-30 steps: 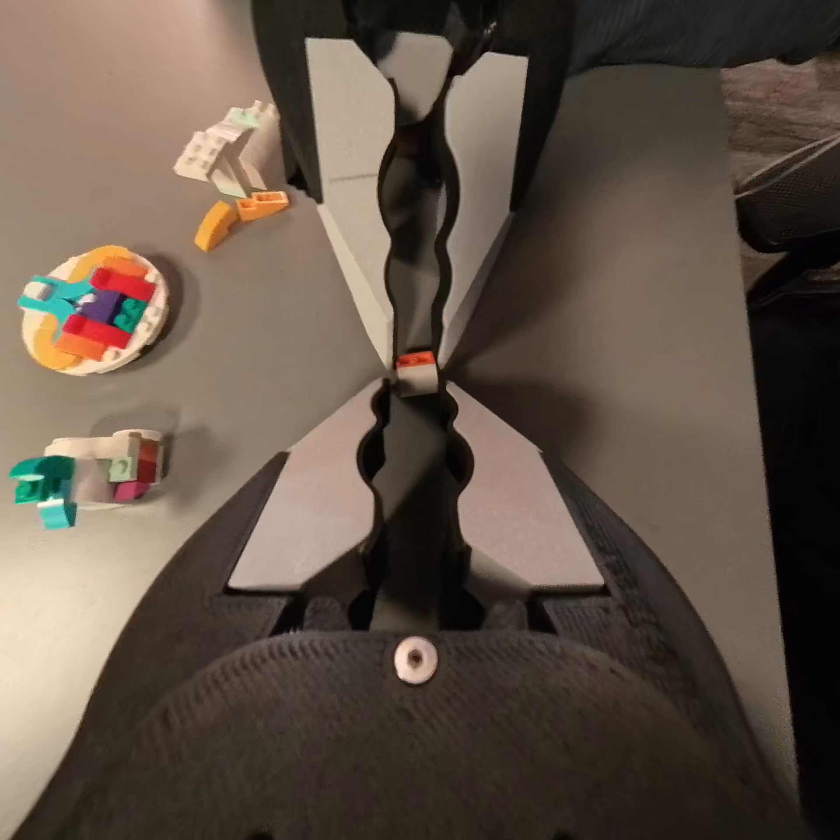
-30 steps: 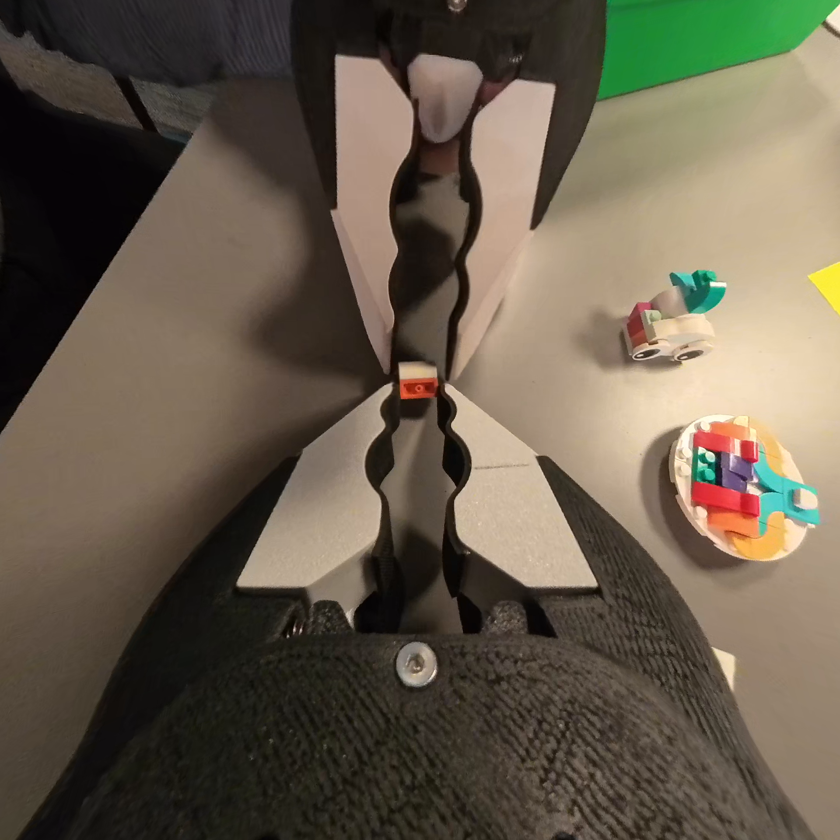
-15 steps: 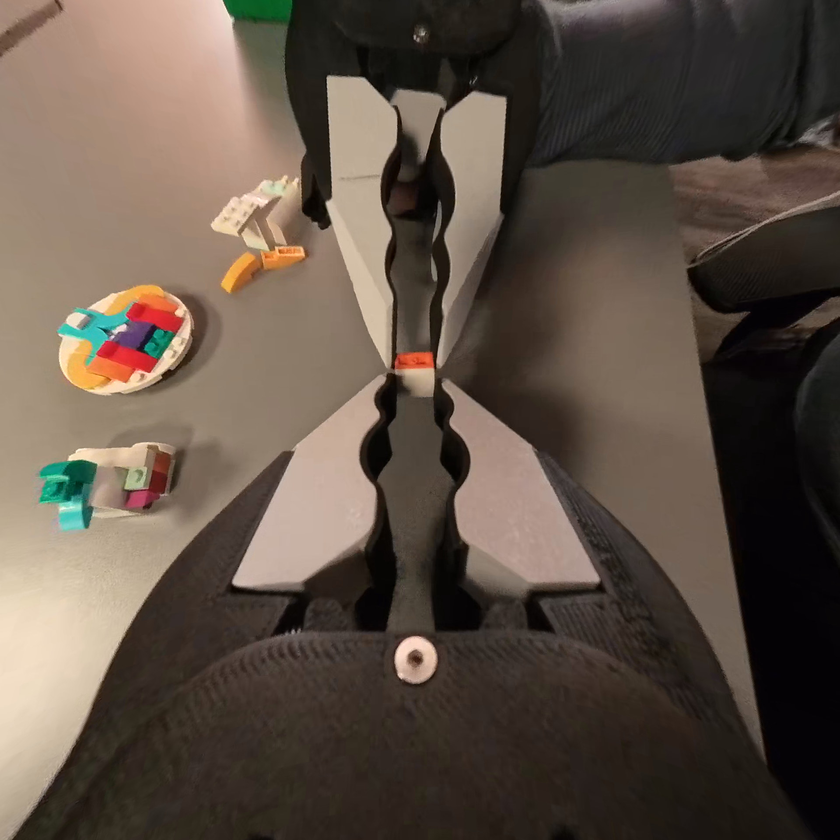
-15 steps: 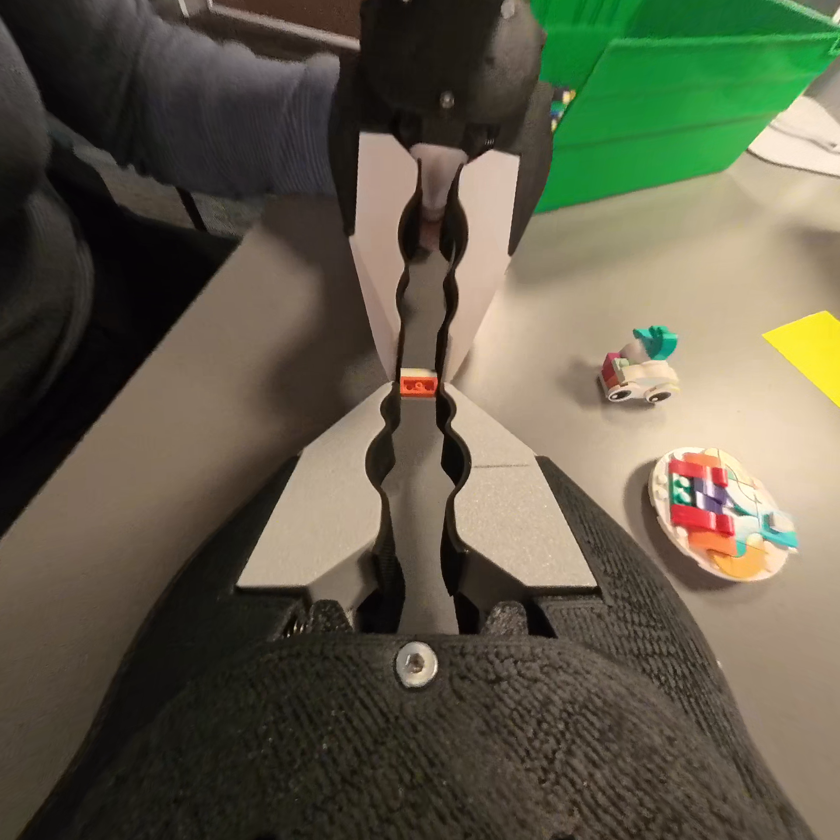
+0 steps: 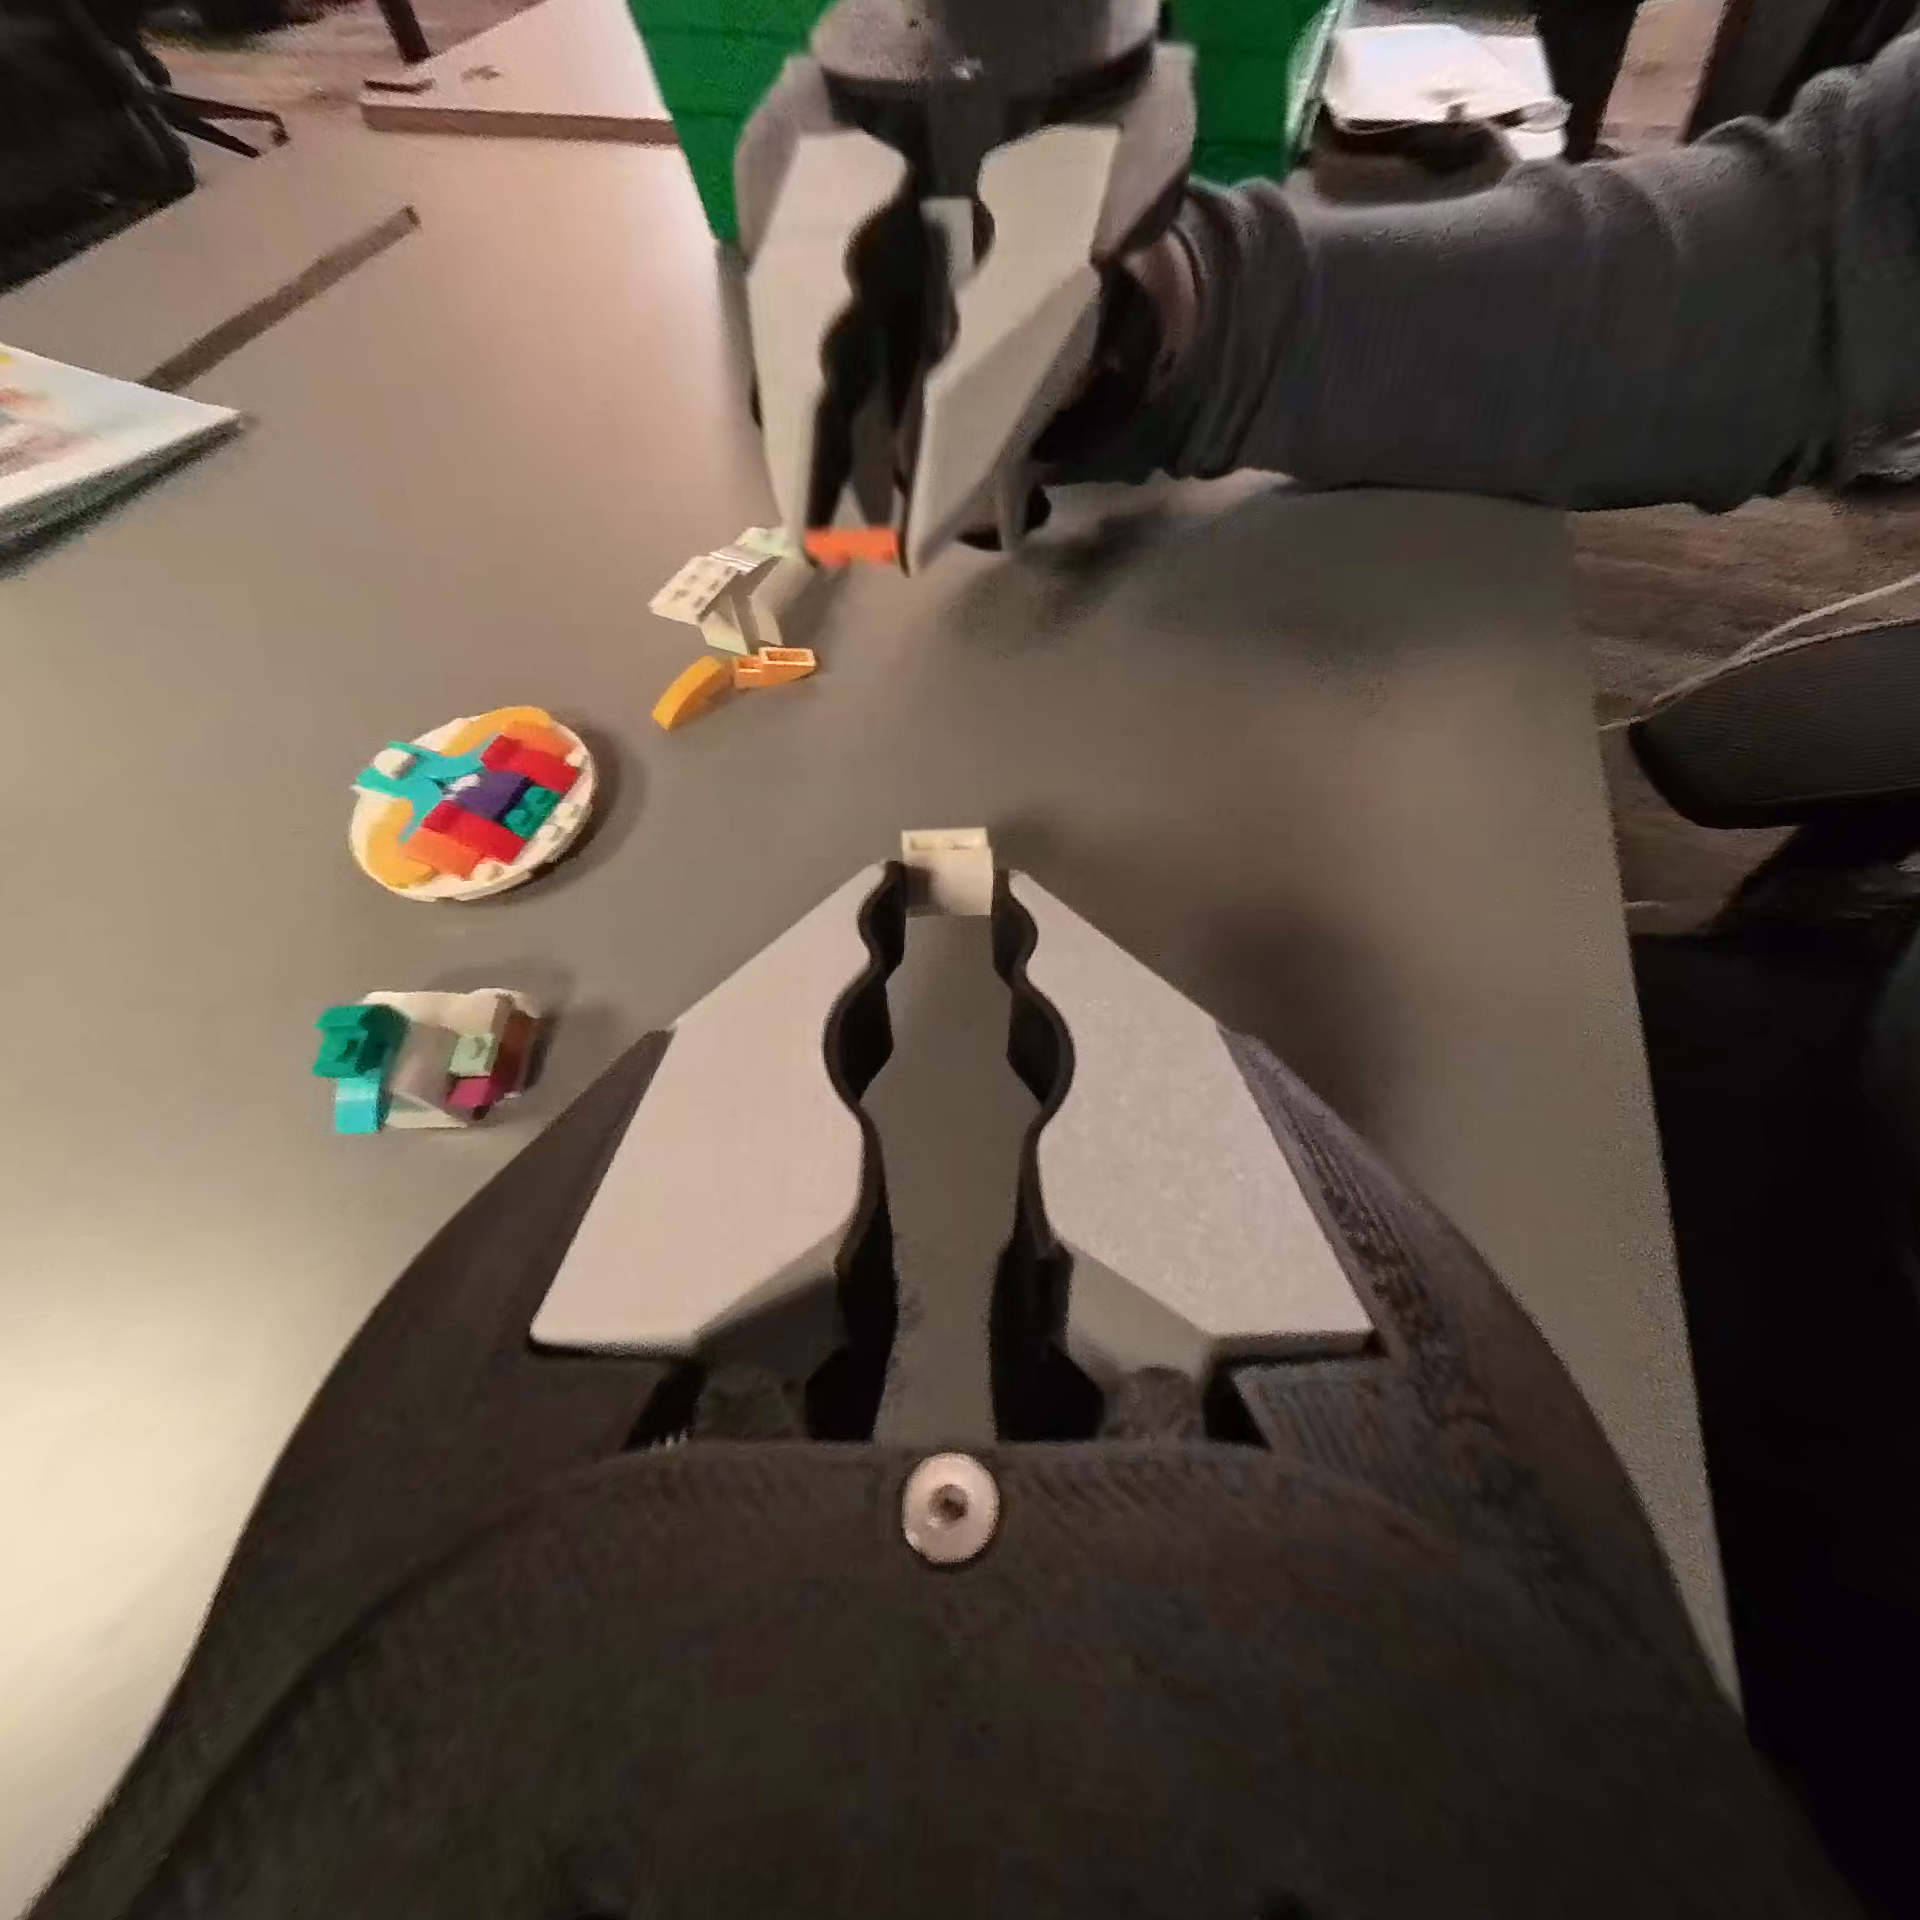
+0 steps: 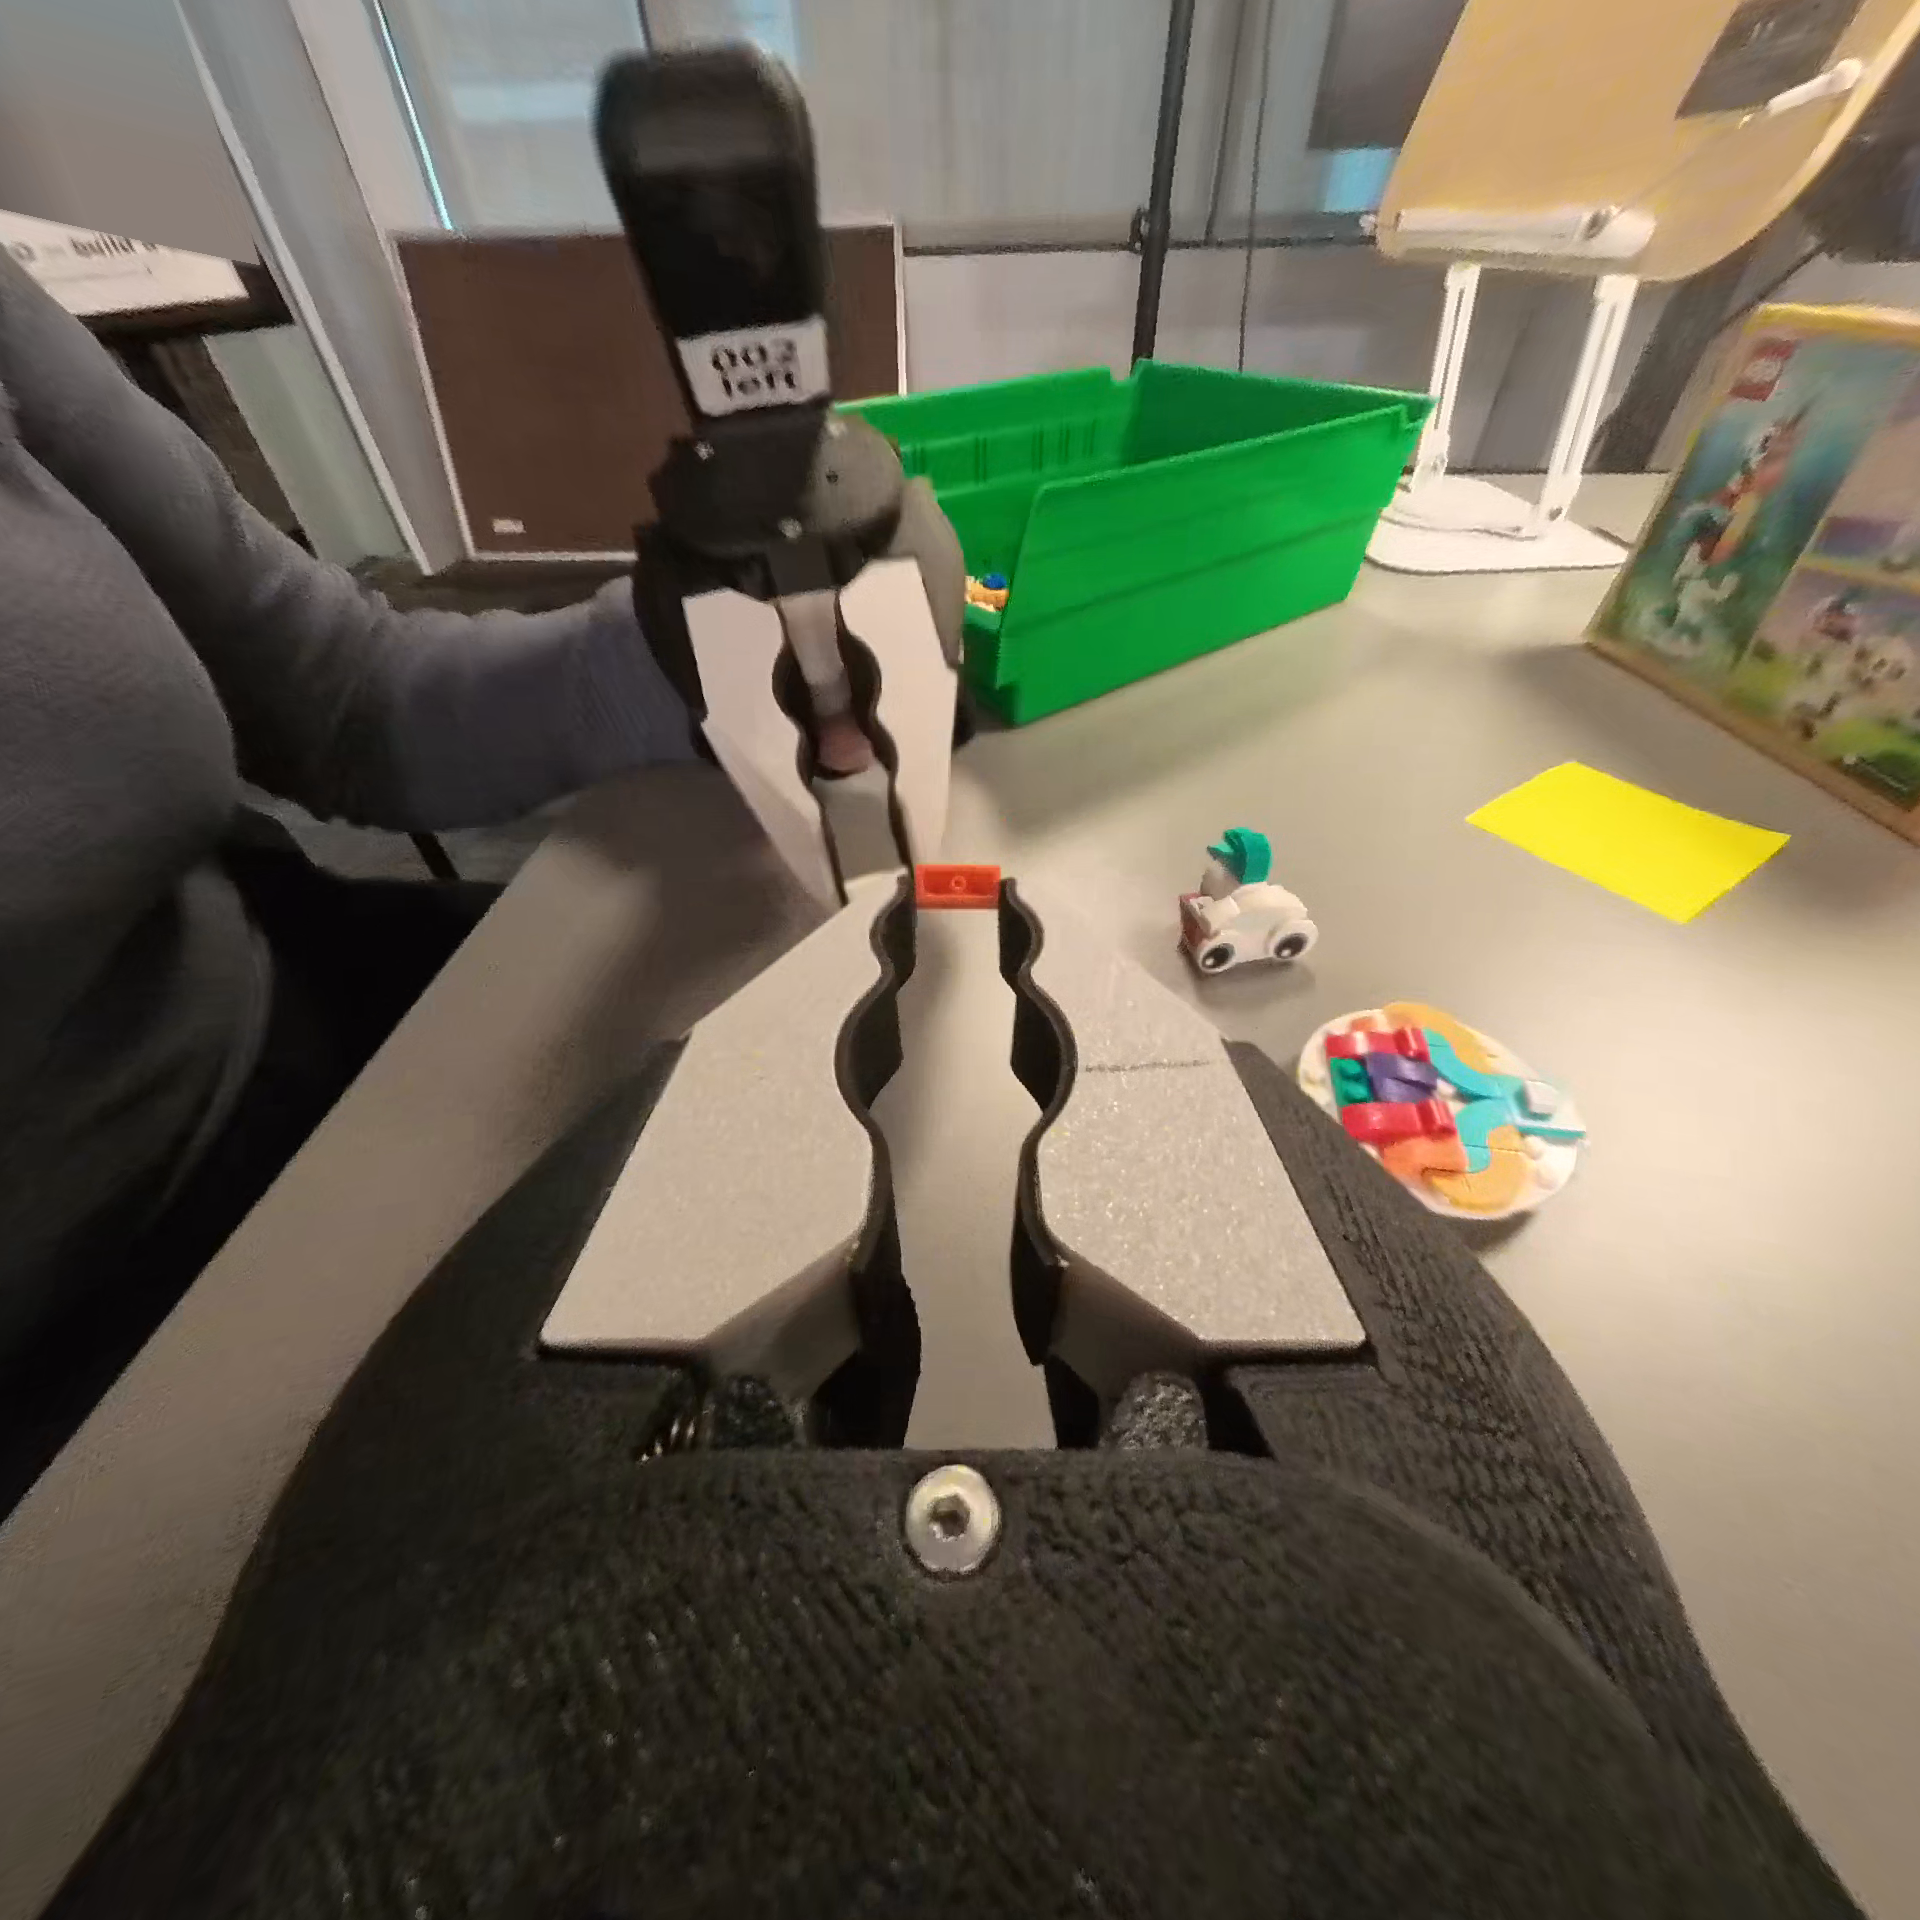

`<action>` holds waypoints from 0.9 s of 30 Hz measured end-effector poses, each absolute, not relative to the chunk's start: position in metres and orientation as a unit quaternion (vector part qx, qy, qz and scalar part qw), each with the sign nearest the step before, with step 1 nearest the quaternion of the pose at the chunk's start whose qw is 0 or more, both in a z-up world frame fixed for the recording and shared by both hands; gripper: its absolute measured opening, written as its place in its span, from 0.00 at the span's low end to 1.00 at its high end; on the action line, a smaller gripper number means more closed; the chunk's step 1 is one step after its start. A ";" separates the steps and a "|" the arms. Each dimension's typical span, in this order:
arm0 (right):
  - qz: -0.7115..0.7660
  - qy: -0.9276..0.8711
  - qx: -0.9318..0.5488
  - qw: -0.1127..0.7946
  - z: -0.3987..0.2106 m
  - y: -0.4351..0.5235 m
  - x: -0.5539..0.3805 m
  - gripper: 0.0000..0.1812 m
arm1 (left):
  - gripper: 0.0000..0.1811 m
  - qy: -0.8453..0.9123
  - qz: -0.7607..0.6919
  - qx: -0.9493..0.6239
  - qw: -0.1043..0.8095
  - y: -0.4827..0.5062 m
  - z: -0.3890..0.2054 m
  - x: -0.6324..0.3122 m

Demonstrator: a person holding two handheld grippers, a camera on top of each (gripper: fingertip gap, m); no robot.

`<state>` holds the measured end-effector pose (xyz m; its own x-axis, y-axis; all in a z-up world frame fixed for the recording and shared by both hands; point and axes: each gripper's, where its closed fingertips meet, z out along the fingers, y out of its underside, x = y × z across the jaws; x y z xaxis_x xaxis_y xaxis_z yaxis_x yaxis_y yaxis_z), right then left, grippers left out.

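Note:
My left gripper (image 5: 945,875) is shut on a small white brick (image 5: 945,862) and holds it above the grey table (image 5: 1299,727). My right gripper (image 6: 957,896) is shut on a flat red plate (image 6: 957,885). In the left wrist view the right gripper (image 5: 857,542) is farther off, low over the table, with the red plate (image 5: 852,544) at its tips. In the right wrist view the left gripper (image 6: 868,878) points down just left of the red plate; its white brick is hidden there.
A round white plate of coloured bricks (image 5: 473,800), a small toy car (image 5: 431,1065), a white brick piece (image 5: 722,597) and orange pieces (image 5: 732,681) lie left. A green bin (image 6: 1143,540), yellow paper (image 6: 1626,836) and a picture box (image 6: 1787,551) stand beyond. The table edge (image 5: 1600,935) runs right. The gap from one gripper's tips to the other's is roughly 6 cm. The white brick piece (image 5: 722,597) is about 11 cm from my right fingertips.
The grippers were tip to tip on the joined red plate and white brick. They have drawn apart: the white brick stays in the left, the red plate in the right.

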<state>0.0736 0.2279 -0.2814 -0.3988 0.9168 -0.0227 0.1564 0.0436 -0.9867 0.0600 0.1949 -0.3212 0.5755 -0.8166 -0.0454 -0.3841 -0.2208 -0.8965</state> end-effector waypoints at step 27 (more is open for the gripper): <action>0.472 -0.665 -0.437 0.380 -0.302 0.232 0.064 0.07 | 0.26 -0.113 -0.004 -0.985 0.130 0.130 -0.362 -0.231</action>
